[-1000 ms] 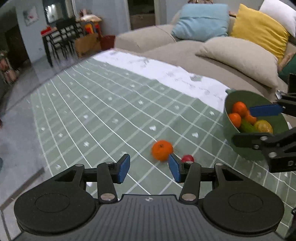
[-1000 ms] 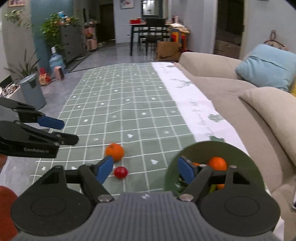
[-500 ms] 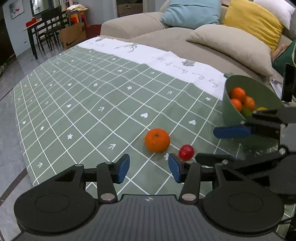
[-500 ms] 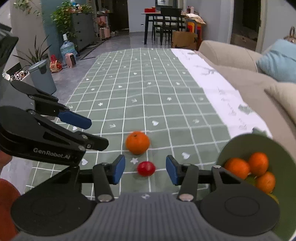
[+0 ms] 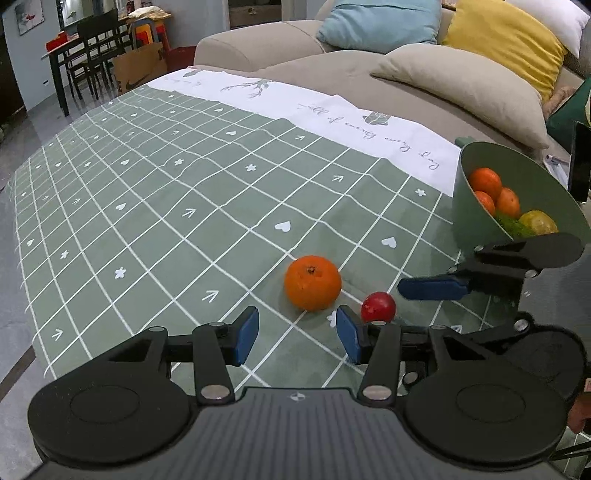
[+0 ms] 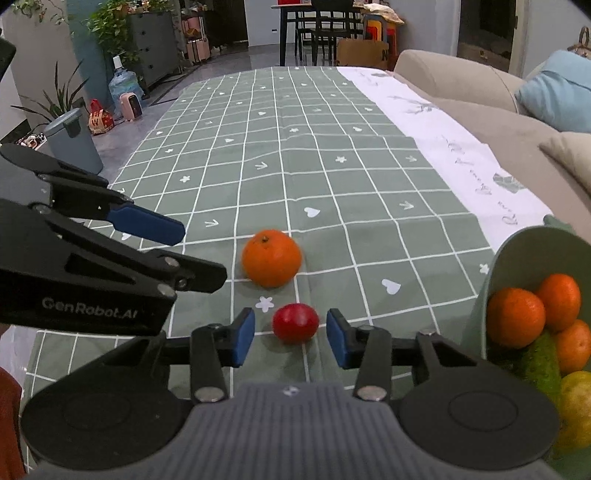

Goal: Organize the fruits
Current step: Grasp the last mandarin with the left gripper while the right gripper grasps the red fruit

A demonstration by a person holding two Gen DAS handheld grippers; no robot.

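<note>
The small red fruit (image 6: pixel 295 324) is framed by the wide-open right gripper (image 6: pixel 290 341); the mandarin (image 5: pixel 312 282) is faced by the open left gripper (image 5: pixel 297 334), the green bowl (image 5: pixel 476 221) at right.

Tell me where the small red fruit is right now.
In the right wrist view, the small red fruit lies on the green tablecloth between the open right gripper fingers, just nearer than the loose orange.

beige sofa (image 5: pixel 332 70) with cushions; dark dining table (image 6: pixel 317 22) behind.
</note>
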